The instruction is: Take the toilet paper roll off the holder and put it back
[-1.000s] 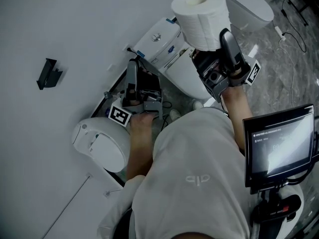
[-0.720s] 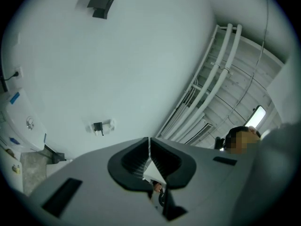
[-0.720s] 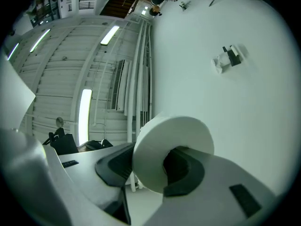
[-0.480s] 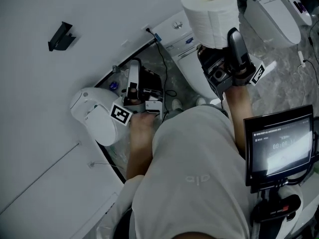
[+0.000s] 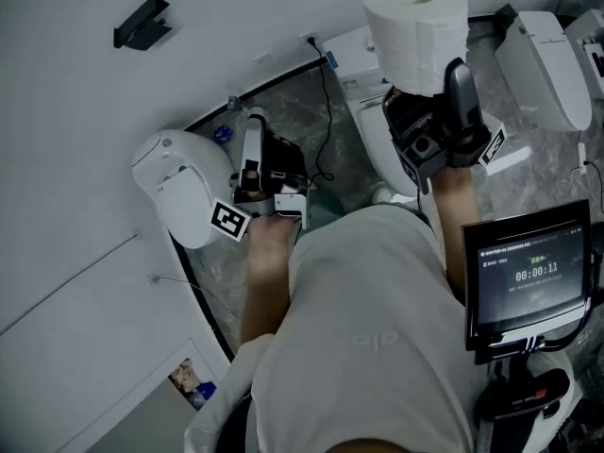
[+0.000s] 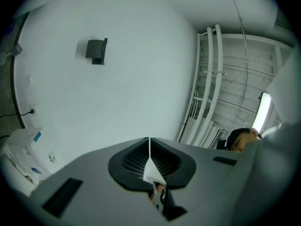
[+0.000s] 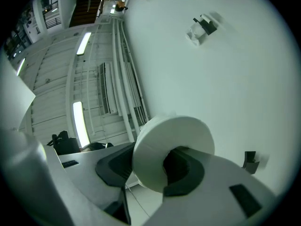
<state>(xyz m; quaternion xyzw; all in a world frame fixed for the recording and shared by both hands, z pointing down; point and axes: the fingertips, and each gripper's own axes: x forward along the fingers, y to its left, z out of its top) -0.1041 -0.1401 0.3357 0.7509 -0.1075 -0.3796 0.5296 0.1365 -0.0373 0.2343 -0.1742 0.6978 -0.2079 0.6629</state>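
A white toilet paper roll (image 5: 415,31) stands upright in my right gripper (image 5: 429,97), whose jaws are shut on its lower side. In the right gripper view the roll (image 7: 164,147) fills the gap between both dark pads. The black holder (image 5: 142,22) is fixed to the white wall, far to the upper left of the roll and bare. It also shows in the left gripper view as the holder (image 6: 97,51) on the wall ahead. My left gripper (image 5: 253,149) is held low beside a toilet, jaws shut with nothing between them.
Several white toilets stand along the wall: one (image 5: 179,192) at the left gripper, one (image 5: 373,111) below the roll, one (image 5: 543,64) at the right. A black cable (image 5: 326,111) trails over the grey stone floor. A screen (image 5: 533,276) sits at the person's right.
The head view has swung, so the holder and toilets have slid to the right in the picture. Both grippers have kept still, the roll still gripped in the right one.
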